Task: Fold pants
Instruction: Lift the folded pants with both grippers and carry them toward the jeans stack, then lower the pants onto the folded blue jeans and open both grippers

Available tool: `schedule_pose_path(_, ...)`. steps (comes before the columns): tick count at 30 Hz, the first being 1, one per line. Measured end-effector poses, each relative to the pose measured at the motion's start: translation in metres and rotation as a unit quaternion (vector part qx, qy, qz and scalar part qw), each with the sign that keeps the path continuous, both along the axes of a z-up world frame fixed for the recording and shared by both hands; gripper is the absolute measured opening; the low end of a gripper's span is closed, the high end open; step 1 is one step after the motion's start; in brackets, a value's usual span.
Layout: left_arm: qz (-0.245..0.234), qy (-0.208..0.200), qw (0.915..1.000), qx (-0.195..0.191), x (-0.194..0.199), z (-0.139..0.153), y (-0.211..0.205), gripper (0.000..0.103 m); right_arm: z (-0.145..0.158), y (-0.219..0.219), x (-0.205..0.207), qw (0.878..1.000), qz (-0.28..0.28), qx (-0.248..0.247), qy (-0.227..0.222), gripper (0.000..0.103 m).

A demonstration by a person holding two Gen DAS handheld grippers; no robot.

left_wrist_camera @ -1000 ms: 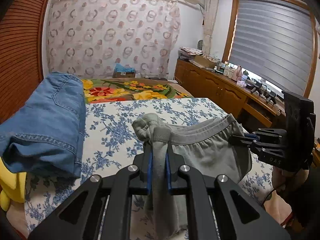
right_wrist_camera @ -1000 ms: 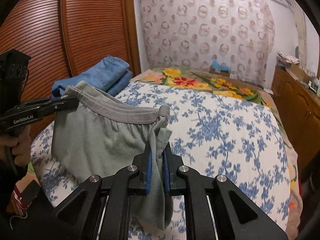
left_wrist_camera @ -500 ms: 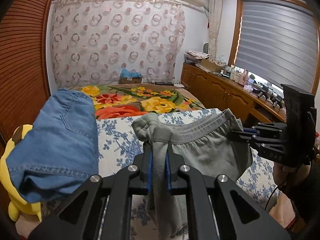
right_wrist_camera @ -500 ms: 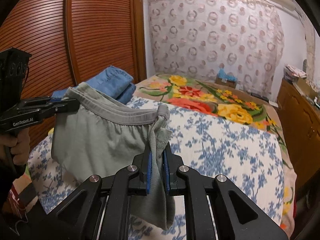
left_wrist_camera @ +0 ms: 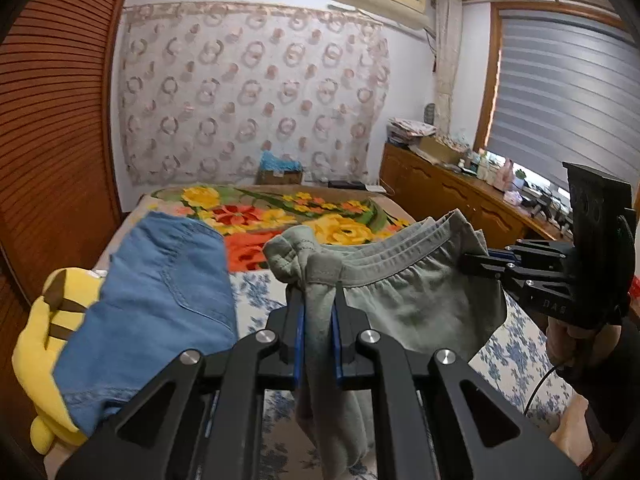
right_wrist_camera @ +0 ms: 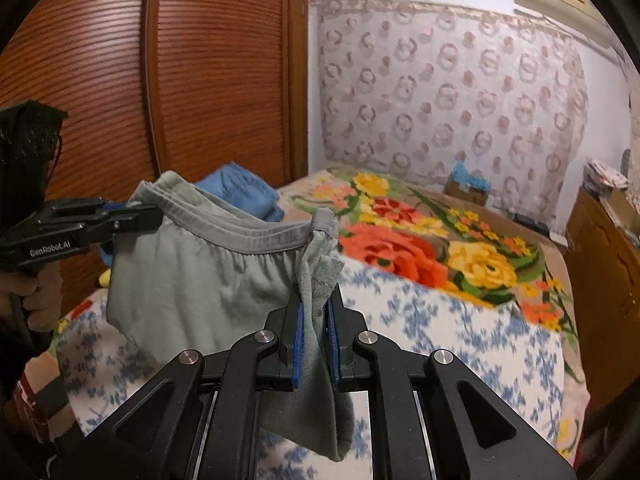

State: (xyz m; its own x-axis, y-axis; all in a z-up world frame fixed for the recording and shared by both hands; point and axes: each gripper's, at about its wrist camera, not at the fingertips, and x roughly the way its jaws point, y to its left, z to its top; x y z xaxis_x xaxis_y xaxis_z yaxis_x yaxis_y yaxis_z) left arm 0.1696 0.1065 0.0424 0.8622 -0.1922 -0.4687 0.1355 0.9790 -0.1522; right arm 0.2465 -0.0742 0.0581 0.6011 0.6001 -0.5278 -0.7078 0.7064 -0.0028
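Observation:
Grey pants [left_wrist_camera: 404, 304] hang in the air above the bed, stretched by their elastic waistband between my two grippers. In the left wrist view my left gripper [left_wrist_camera: 317, 300] is shut on one bunched end of the waistband, and the cloth droops below its blue pads. My right gripper [left_wrist_camera: 466, 261] pinches the other end at the right, held by a hand. The right wrist view shows the same pants [right_wrist_camera: 200, 280] from the other side. There my right gripper [right_wrist_camera: 315, 304] is shut on the waistband corner, and my left gripper [right_wrist_camera: 154, 214] clamps the far end at the left.
Folded blue jeans [left_wrist_camera: 160, 300] lie on the bed's left side over a yellow plush toy [left_wrist_camera: 36, 352]. The bed has a blue floral sheet [left_wrist_camera: 516, 360] and a bright flower blanket [left_wrist_camera: 248, 216] further back. A wooden wardrobe [right_wrist_camera: 200, 80] stands left, a cluttered wooden cabinet [left_wrist_camera: 440, 196] right.
Both grippers have risen with the grey pants, which now hang higher above the sheet. The grip on each waistband end is unchanged.

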Motion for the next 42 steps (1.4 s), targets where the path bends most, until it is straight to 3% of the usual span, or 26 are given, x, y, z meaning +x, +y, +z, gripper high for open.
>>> schedule_pose_path(12, 0.053, -0.026, 0.998, 0.022, -0.005, 0.014, 0.041, 0.009, 0.023, 0.055, 0.028, 0.998, 0.053, 0.002, -0.034, 0.008)
schedule_pose_path(27, 0.132, -0.011, 0.9912, 0.012, -0.002, -0.009, 0.088, 0.009, 0.015, 0.147, 0.073, 0.989, 0.125, -0.016, -0.072, 0.008)
schedule_pose_path(38, 0.184, 0.0, 0.9829, 0.006, -0.008, -0.029, 0.099, 0.009, 0.006, 0.2, 0.092, 0.984, 0.163, -0.017, -0.073, 0.008)
schedule_pose_path(42, 0.206, 0.003, 0.9785, -0.013, -0.016, -0.038, 0.105, 0.009, -0.001, 0.226, 0.096, 0.982, 0.176, -0.022, -0.066, 0.008)
